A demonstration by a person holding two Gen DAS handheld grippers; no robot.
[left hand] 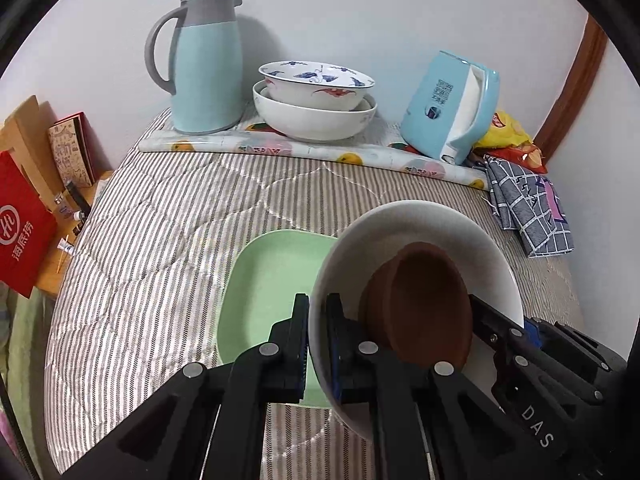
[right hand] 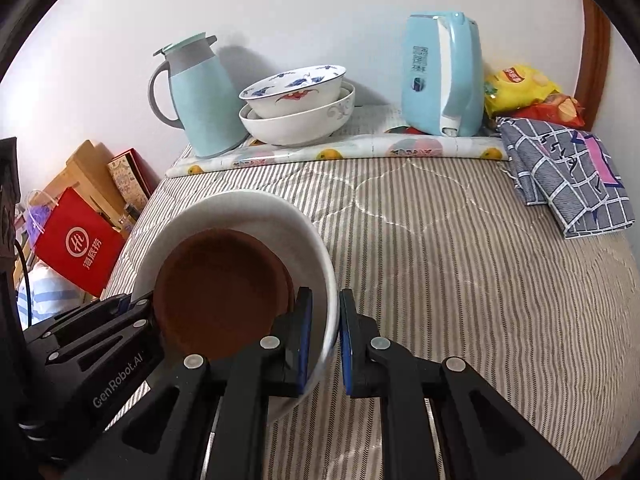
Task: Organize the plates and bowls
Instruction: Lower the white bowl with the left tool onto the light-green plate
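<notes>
Left gripper (left hand: 318, 344) clamps the white bowl (left hand: 416, 224) rim at 9 o'clock; right gripper (right hand: 325, 340) straddles the opposite rim, pads apparently pinching. Brown bowl (right hand: 220, 288) nests inside, over the green plate (left hand: 272, 280). Striped cloth (right hand: 460, 280) lies bare toward 3 o'clock; stacked bowls (left hand: 316, 100) at 12.

- White bowl (left hand: 420, 224), tilted, held above the striped bedspread, brown bowl (left hand: 424, 304) nested inside.
- Green square plate (left hand: 272, 280) flat beneath.
- Two stacked bowls (left hand: 316, 100) by the wall.

Even indoor light, soft wall shadows, strong fisheye bending, dark corners.
</notes>
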